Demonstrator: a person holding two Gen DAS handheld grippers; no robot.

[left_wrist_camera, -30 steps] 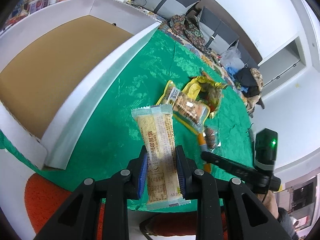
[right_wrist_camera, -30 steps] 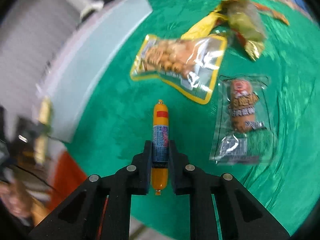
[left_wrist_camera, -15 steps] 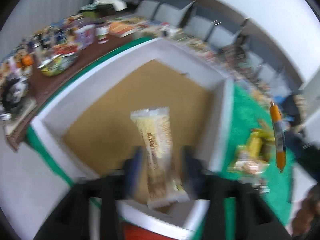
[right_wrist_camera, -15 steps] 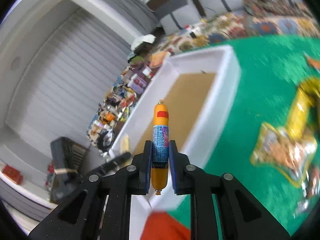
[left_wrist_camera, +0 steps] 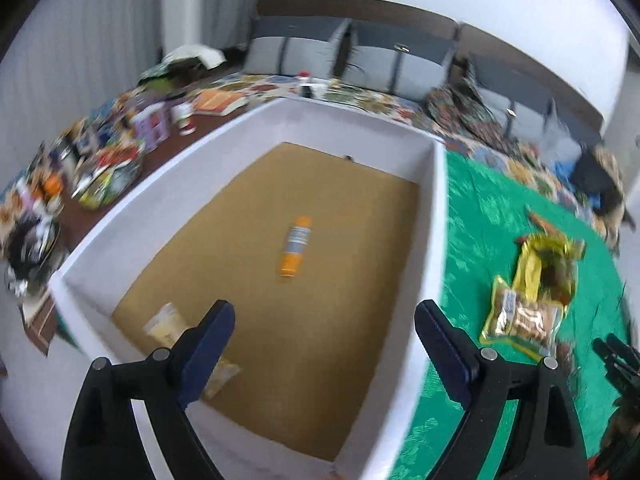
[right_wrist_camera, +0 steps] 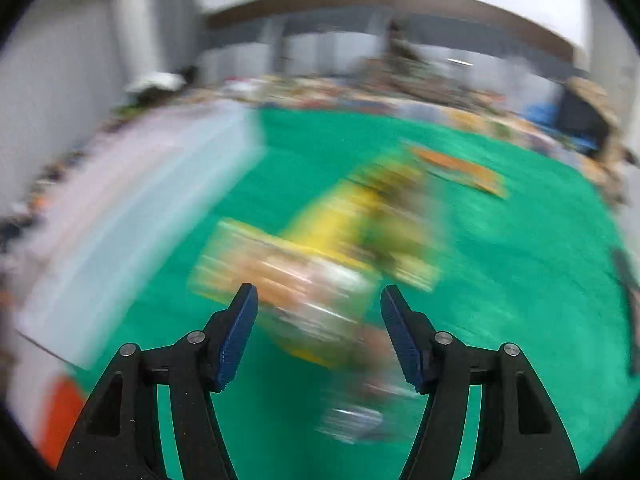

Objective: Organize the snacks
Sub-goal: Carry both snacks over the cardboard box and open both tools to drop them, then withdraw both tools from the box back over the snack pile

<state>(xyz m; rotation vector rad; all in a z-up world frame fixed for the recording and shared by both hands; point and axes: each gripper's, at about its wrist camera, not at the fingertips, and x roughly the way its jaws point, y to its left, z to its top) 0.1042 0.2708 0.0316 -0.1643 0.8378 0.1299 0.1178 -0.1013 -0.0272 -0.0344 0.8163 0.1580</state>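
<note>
Snacks lie apart from both grippers: left gripper [left_wrist_camera: 324, 328] and right gripper [right_wrist_camera: 318, 316] have just been opening, jaws wide, empty. White-walled cardboard-floored box [left_wrist_camera: 256, 148] holds an orange sausage stick [left_wrist_camera: 295, 251] and, seemingly, a pale wrapped bar [left_wrist_camera: 166, 322].

1 box [left_wrist_camera: 434, 264] holds 1 sausage stick [left_wrist_camera: 294, 251] and 1 pale bar [left_wrist_camera: 168, 322]; 2 snack bags [left_wrist_camera: 520, 322] outside.

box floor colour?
Tan-brown, inside the white-walled box; clearest in the left wrist view.

the left wrist view looks steeply down from close above into the white box [left_wrist_camera: 434, 264], green cloth [left_wrist_camera: 492, 216] at its right; the right wrist view, heavily blurred, faces down over the same green cloth [right_wrist_camera: 520, 264]; both share the box wall [right_wrist_camera: 132, 216] and yellow snack packets [left_wrist_camera: 528, 308] [right_wrist_camera: 332, 236]
</note>
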